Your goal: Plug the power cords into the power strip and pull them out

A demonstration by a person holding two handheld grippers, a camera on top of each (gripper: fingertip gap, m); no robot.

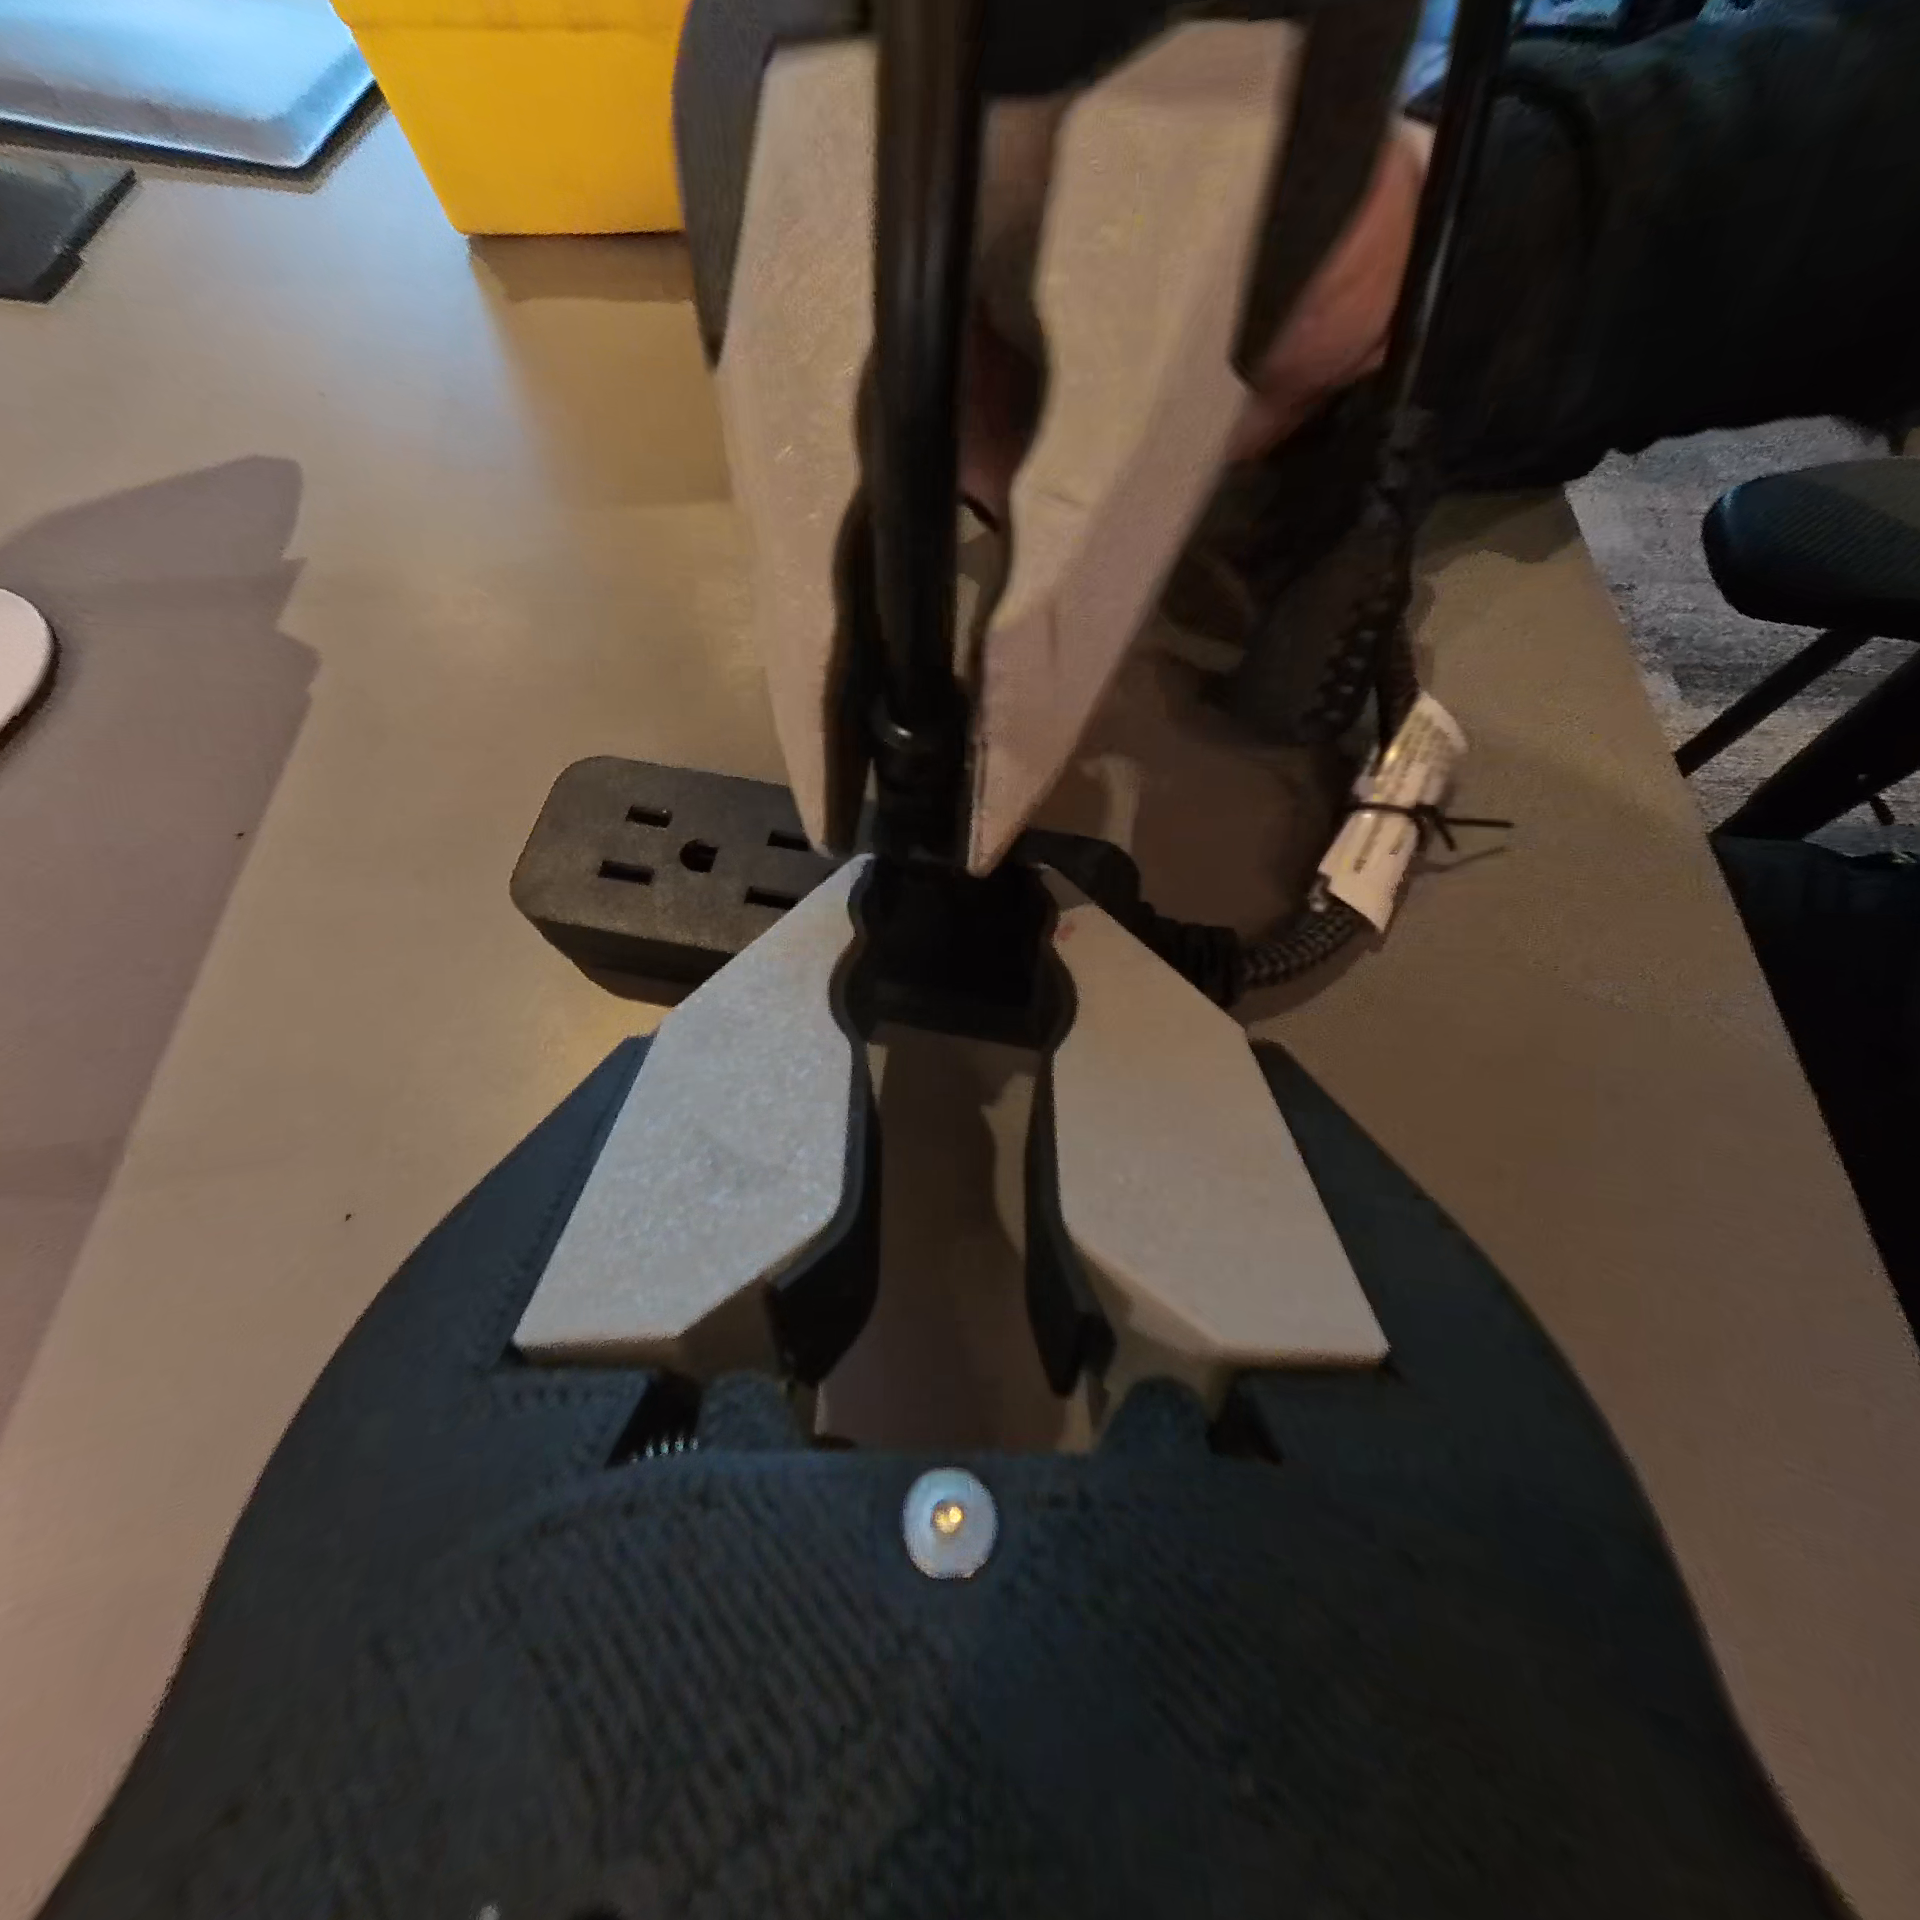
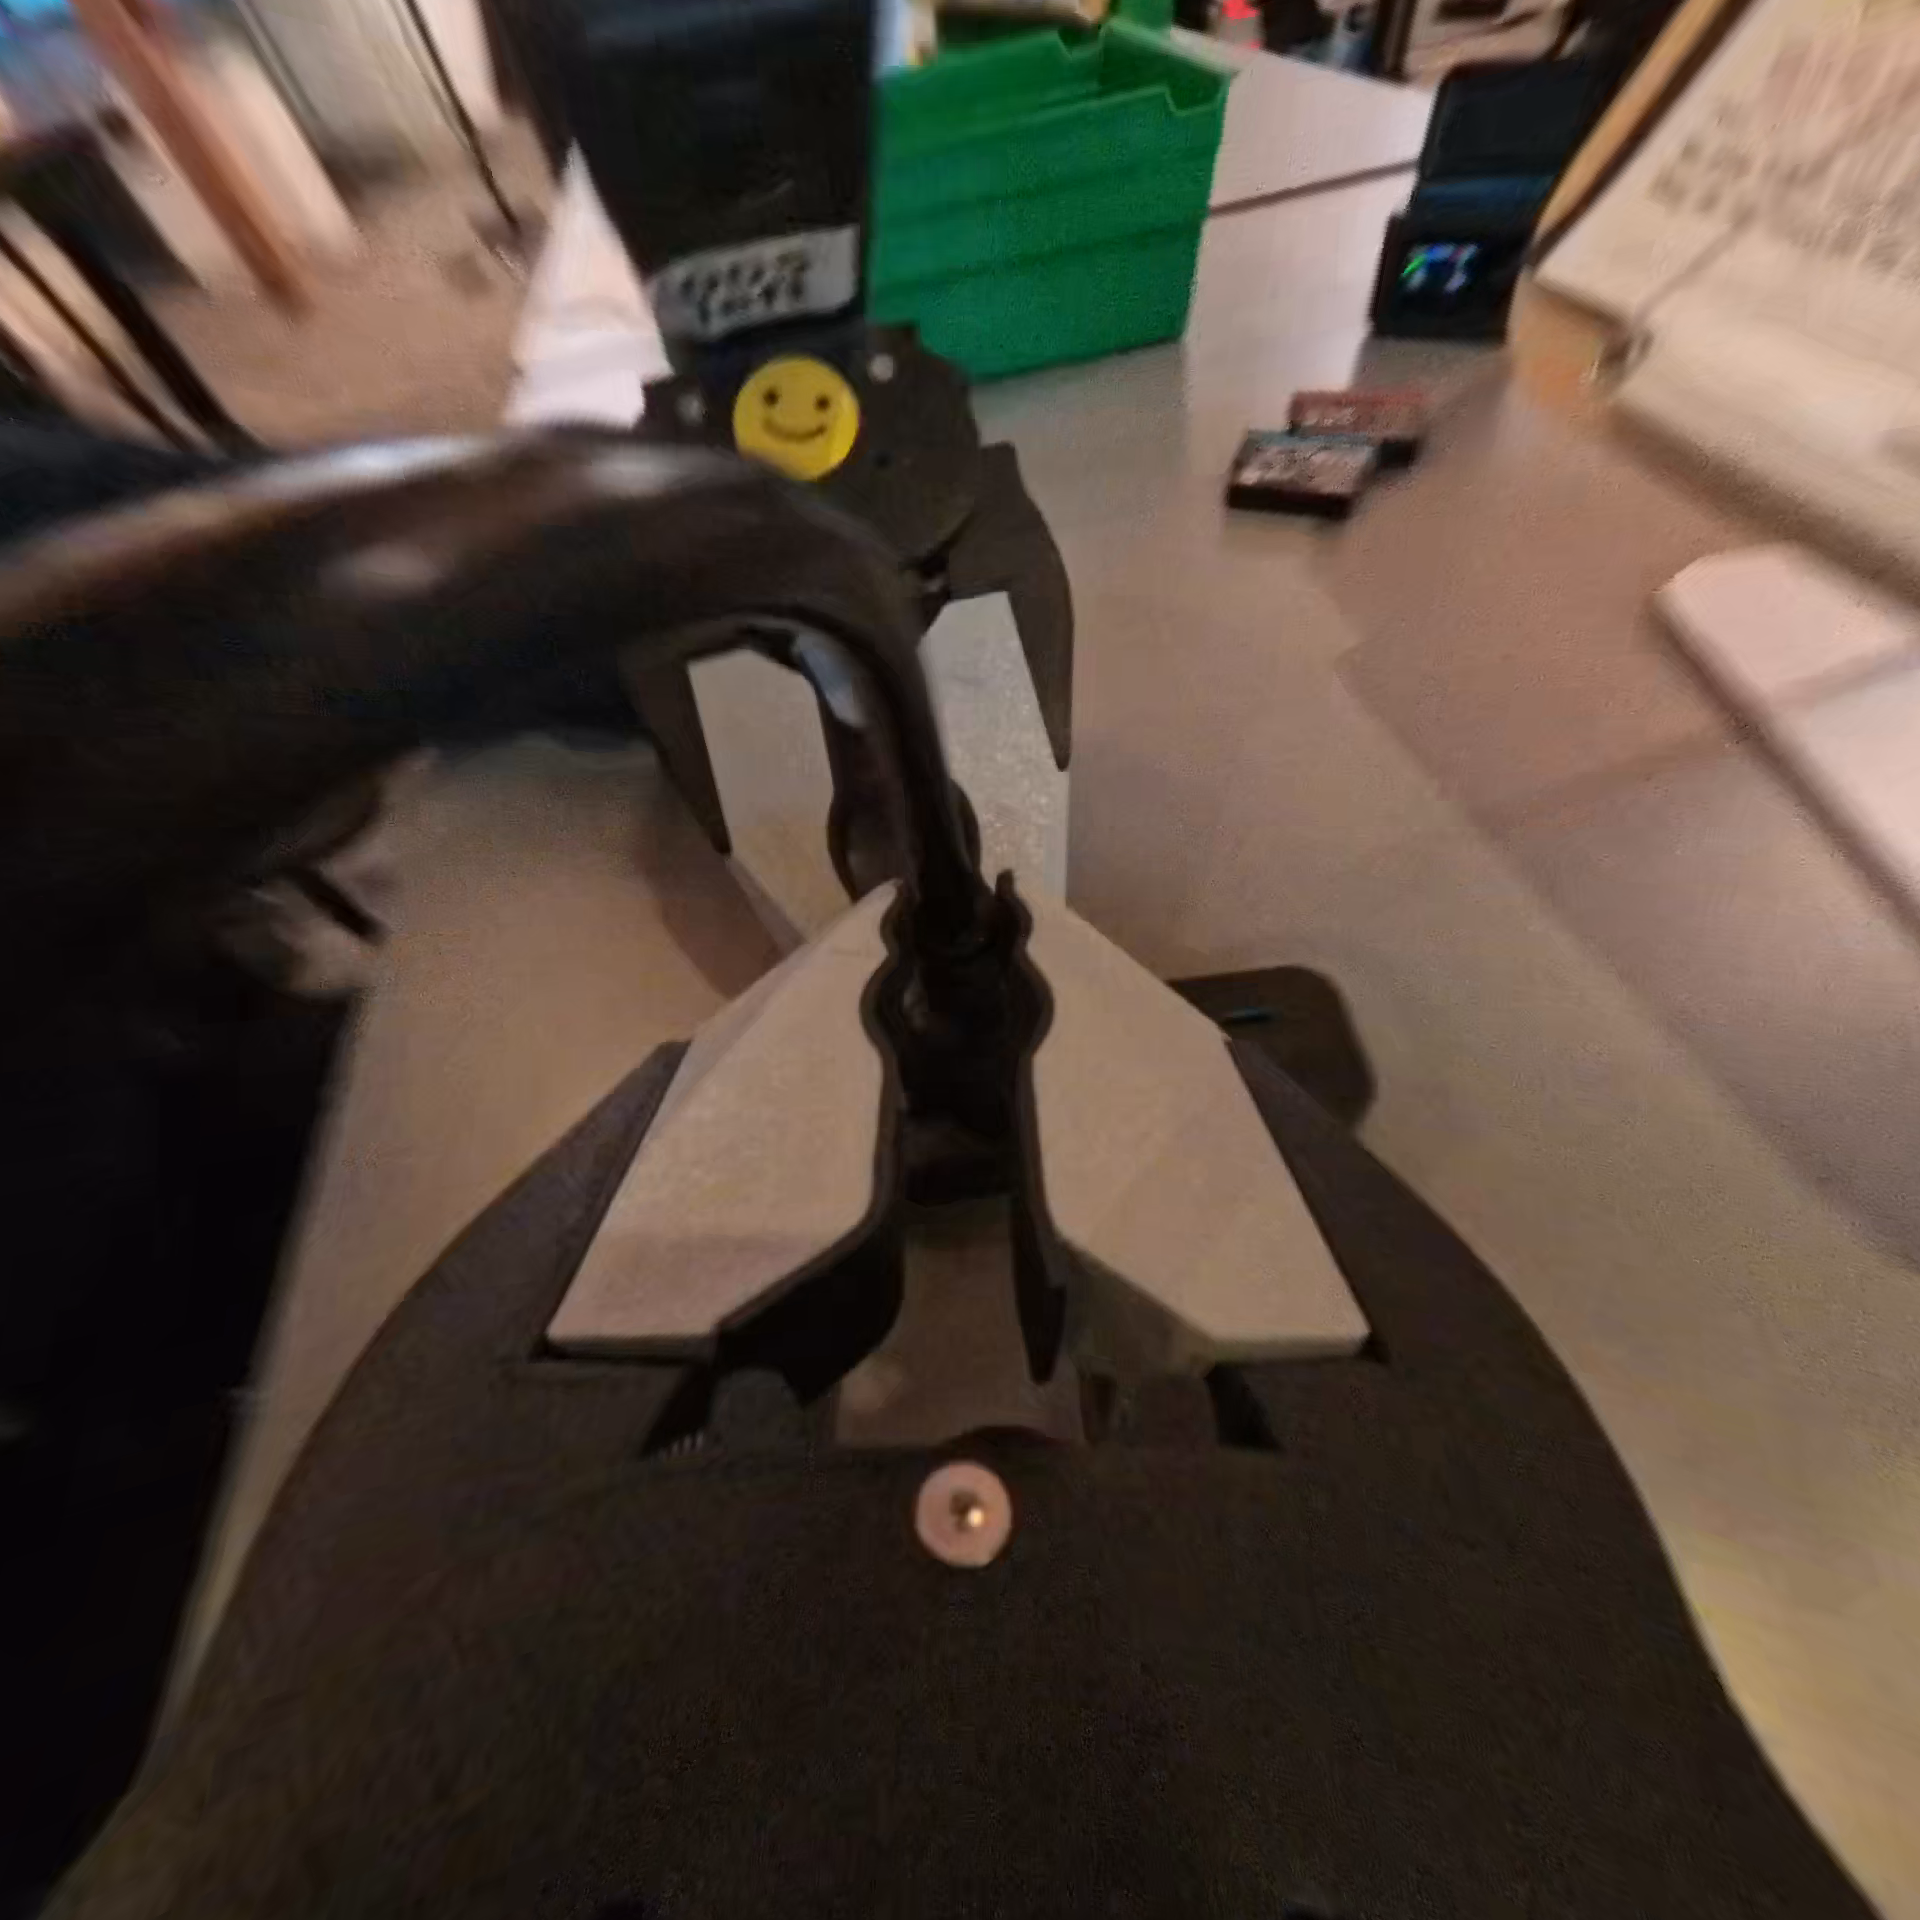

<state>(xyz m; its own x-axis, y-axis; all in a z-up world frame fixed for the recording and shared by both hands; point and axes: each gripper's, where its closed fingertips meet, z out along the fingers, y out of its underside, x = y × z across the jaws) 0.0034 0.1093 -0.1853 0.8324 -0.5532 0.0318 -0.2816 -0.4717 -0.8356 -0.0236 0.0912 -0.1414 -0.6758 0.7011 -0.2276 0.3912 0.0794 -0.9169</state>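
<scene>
A black power strip (image 1: pixel 665 862) lies on the tan table (image 1: pixel 364 727), with empty sockets showing at its left end. My left gripper (image 1: pixel 956 883) is closed to a narrow gap on the strip's black body, right where a plug sits. My right gripper (image 1: pixel 914 831) comes down from above, shut on the black plug (image 2: pixel 956 997). The plug's cord (image 1: pixel 925 312) rises straight up, and in the right wrist view the cord (image 2: pixel 416 582) loops over to the left. The plug's prongs are hidden. The left gripper (image 2: pixel 894 883) faces me in the right wrist view, and the strip's end (image 2: pixel 1299 1029) shows to the right.
The strip's braided cable (image 1: pixel 1278 935) with a white tag (image 1: pixel 1392 810) curls off to the right. A yellow box (image 1: pixel 520 114) and a chair (image 1: pixel 1818 561) stand beyond. A green bin (image 2: pixel 1039 218), small dark boxes (image 2: pixel 1320 457) and a white slab (image 2: pixel 1808 665) are farther out.
</scene>
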